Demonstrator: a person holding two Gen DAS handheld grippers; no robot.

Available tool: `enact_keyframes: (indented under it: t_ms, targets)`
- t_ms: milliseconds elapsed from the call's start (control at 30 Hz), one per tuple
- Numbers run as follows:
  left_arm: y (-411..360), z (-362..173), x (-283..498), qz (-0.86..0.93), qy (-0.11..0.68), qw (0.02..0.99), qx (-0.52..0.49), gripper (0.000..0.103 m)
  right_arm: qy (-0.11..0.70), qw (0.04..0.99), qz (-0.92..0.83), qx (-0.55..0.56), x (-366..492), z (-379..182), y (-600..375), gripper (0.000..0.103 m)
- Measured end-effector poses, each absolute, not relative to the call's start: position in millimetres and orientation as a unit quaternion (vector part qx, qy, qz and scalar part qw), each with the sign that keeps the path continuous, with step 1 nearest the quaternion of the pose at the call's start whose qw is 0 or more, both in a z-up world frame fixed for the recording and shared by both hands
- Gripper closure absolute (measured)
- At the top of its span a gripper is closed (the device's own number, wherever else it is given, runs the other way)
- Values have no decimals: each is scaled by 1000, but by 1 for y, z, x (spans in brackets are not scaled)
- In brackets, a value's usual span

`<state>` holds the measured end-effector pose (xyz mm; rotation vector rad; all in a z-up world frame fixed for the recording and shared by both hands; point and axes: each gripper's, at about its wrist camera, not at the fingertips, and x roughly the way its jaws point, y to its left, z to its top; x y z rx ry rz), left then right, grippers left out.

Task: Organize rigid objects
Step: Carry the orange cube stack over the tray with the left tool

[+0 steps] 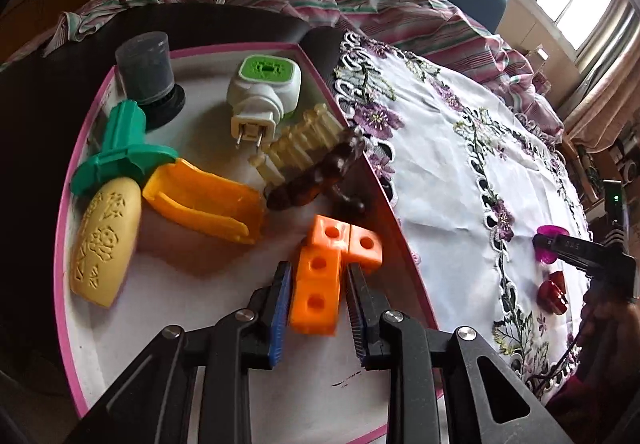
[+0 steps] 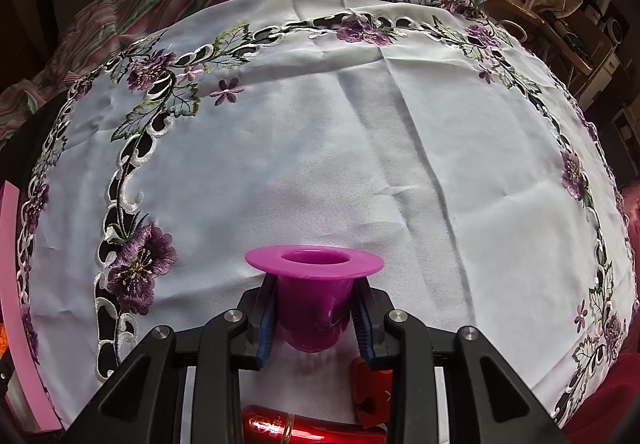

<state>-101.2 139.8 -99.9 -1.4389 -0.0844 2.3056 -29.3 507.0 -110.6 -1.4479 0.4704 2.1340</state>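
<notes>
In the left wrist view my left gripper (image 1: 320, 280) is shut on an orange block piece (image 1: 320, 276) made of joined holed cubes. It hangs low over the white floor of a pink-rimmed box (image 1: 60, 244). In the right wrist view my right gripper (image 2: 315, 286) is shut on a magenta flanged cup (image 2: 314, 308), mouth facing away, just above the white embroidered tablecloth (image 2: 360, 164). The left wrist view also shows the right gripper (image 1: 560, 244) with the magenta cup (image 1: 552, 231) at the far right.
The box holds a grey jar (image 1: 148, 68), a white-and-green plug-in (image 1: 264, 92), a green handle (image 1: 120, 152), a yellow embossed piece (image 1: 106, 244), an orange scoop (image 1: 204, 200), a cream fence (image 1: 300, 144) and a brown clip (image 1: 316, 176). Red shiny items (image 2: 280, 426) lie under the right gripper.
</notes>
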Motion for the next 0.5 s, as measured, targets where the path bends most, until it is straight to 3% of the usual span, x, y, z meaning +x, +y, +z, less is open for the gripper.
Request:
enact_keyframes:
  t_ms: [500]
  targets:
    - [134,-70,-75,869,19,205,-449,76,163,258,787,-536,-30,-110,506,71]
